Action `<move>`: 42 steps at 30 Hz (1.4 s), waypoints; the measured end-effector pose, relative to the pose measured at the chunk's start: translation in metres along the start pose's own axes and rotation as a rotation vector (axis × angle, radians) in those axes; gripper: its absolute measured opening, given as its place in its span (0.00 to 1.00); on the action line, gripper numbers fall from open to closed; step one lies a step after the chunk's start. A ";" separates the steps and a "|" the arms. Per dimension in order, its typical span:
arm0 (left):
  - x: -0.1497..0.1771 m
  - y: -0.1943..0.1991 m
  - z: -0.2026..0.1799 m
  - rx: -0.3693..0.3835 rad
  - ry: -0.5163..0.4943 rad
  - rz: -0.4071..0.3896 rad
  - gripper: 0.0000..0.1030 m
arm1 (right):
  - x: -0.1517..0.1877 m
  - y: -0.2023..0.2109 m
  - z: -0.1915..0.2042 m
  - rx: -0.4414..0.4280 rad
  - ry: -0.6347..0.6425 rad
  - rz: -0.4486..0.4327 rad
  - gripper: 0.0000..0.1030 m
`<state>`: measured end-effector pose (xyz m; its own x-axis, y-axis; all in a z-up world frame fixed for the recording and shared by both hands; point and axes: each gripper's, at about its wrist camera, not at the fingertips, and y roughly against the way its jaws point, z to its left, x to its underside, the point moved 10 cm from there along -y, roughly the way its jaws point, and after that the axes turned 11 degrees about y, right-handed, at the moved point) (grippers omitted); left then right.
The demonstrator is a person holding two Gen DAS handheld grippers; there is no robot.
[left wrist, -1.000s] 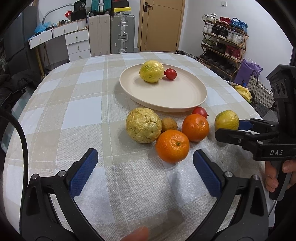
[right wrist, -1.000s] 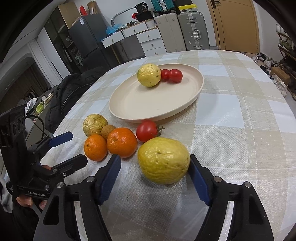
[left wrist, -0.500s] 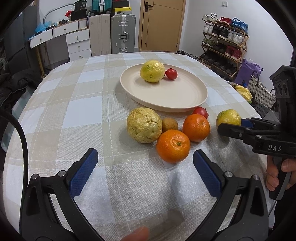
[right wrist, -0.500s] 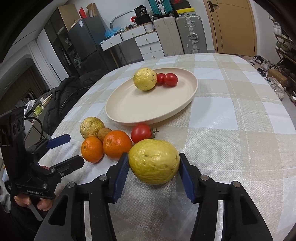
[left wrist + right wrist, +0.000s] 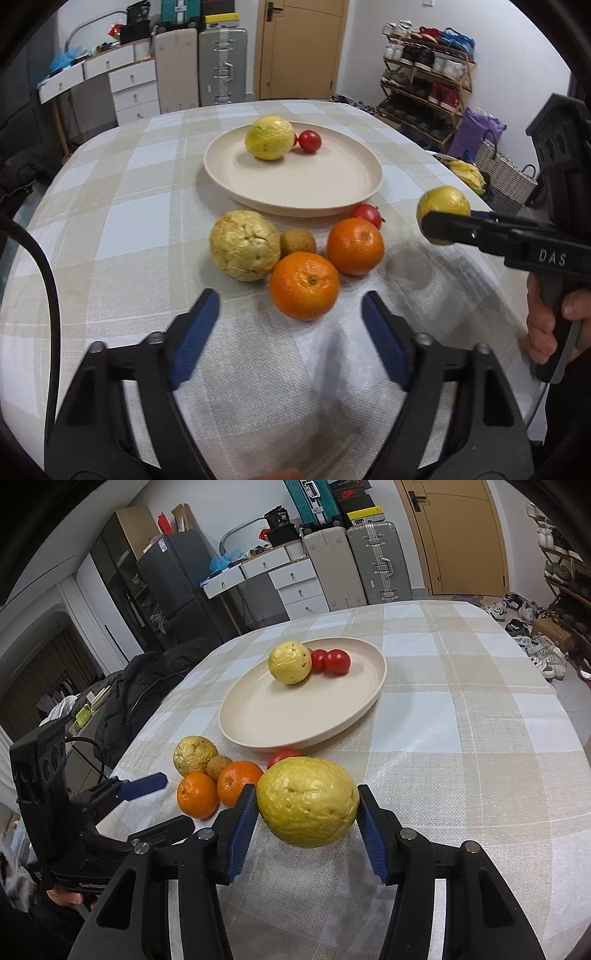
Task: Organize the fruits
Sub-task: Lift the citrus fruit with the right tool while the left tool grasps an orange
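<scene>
The right gripper [image 5: 306, 830] clamps one wrinkled yellow fruit [image 5: 307, 802] between blue ribbed fingers [image 5: 240, 823], lifted off the checked desk [image 5: 461, 738]. The left gripper [image 5: 290, 332] is closing, its fingers part-open with nothing between them. At its 12 o'clock cluster two glossy oranges [image 5: 304, 285], one crinkled pale fruit [image 5: 244, 245], one small brown fruit [image 5: 297, 240] and one tomato [image 5: 365, 214]. Beyond, a round cream plate [image 5: 332, 184] holds one yellow fruit and two tomatoes [image 5: 330, 661].

My room is evenly, softly lit from overhead; fruit cast faint shadows on the tablecloth [image 5: 110, 229]. Both fisheye views bend at dark rounded corners. My left gripper [image 5: 290, 332] smears with motion blur as its jaws close.
</scene>
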<state>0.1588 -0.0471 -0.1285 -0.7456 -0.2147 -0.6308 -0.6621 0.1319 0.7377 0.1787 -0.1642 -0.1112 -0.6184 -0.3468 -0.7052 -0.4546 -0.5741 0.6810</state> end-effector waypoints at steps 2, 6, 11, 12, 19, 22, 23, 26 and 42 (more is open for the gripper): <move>0.002 -0.001 -0.004 0.012 -0.007 0.013 0.65 | -0.001 0.001 -0.001 -0.001 -0.004 -0.004 0.52; 0.002 -0.003 -0.010 0.021 -0.015 0.016 0.63 | -0.001 0.002 0.000 -0.004 -0.002 -0.007 0.52; 0.001 -0.008 -0.016 0.054 -0.016 0.029 0.55 | 0.000 0.003 0.000 -0.005 -0.004 -0.007 0.52; 0.000 -0.008 -0.016 0.048 -0.020 0.028 0.53 | 0.000 0.003 0.000 -0.006 -0.005 -0.007 0.52; -0.005 -0.010 -0.008 0.028 -0.008 0.020 0.36 | 0.000 0.004 -0.001 -0.008 -0.010 -0.009 0.52; -0.006 -0.010 -0.005 0.042 0.010 0.022 0.35 | 0.001 0.004 -0.001 -0.006 -0.010 -0.007 0.52; -0.006 -0.010 -0.005 0.045 0.012 0.022 0.35 | 0.001 0.004 -0.001 -0.006 -0.010 -0.007 0.52; -0.006 -0.010 -0.004 0.052 0.016 0.023 0.35 | 0.002 0.004 -0.001 -0.007 -0.010 -0.005 0.52; -0.008 0.011 -0.012 0.093 0.001 -0.031 0.35 | -0.002 0.005 -0.002 -0.013 -0.006 -0.021 0.52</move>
<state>0.1586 -0.0560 -0.1127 -0.7244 -0.2210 -0.6530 -0.6893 0.2146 0.6920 0.1785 -0.1674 -0.1073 -0.6128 -0.3298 -0.7181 -0.4591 -0.5911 0.6632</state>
